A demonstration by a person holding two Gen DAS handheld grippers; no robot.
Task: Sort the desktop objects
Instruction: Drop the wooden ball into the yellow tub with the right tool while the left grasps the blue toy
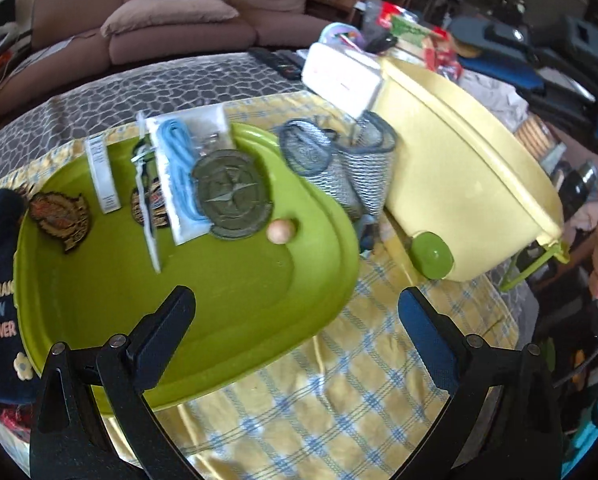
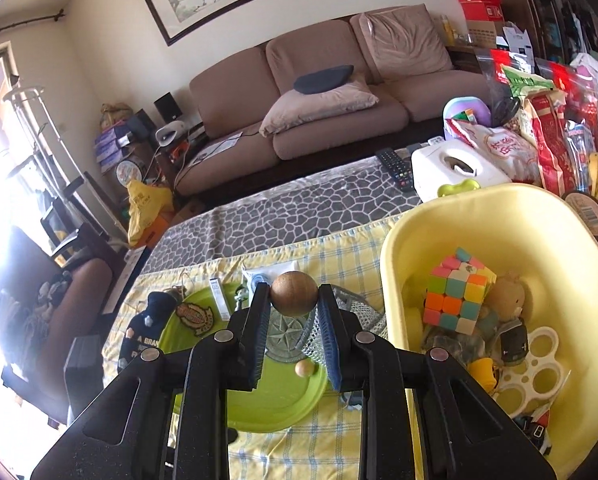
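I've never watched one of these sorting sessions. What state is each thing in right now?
left gripper: open, empty, above the green tray's near edge
right gripper: shut on the wooden ball
small wooden ball: lying loose on the tray
yellow tub: open, partly filled with toys

Two round wooden balls: a large brown one [image 2: 293,293] between the right fingers, a small pale one [image 2: 303,369] below them.

A brown sofa [image 2: 331,92] with a pillow [image 2: 319,106] stands beyond the table.
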